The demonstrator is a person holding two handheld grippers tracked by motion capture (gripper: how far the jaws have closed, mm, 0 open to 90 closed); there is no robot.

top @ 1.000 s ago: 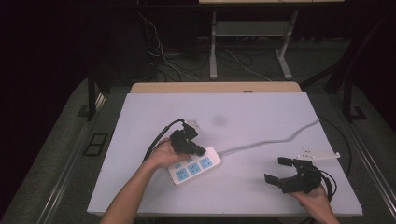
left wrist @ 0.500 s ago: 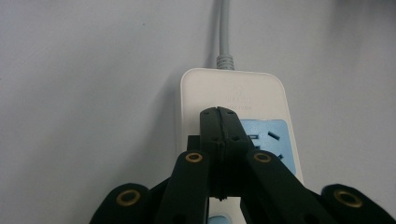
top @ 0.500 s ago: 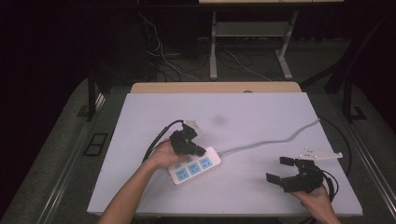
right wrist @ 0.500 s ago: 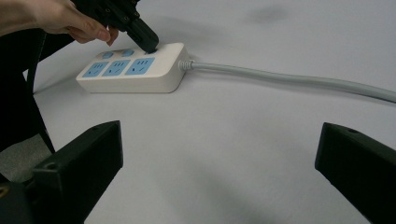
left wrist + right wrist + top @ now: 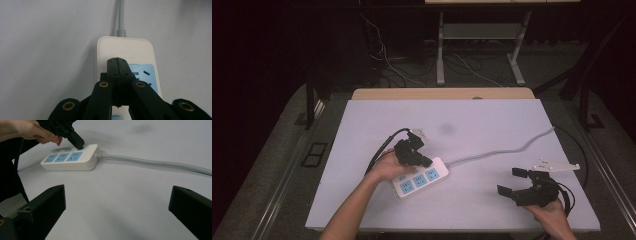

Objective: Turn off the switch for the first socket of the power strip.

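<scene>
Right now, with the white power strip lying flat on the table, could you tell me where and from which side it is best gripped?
Grip the white plastic power strip with blue sockets across its narrow width, coming from above at the free end away from its grey cable. It lies flat with straight, parallel long sides. The left tongs, shut, press on the cable end, so the open right tongs probably suit this.

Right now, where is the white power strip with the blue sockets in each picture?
High view: the white plastic power strip with blue sockets lies left of centre, under the left gripper.
Left gripper view: middle, behind the shut jaws.
Right gripper view: upper left.
Shared landmark: its grey cable.
</scene>
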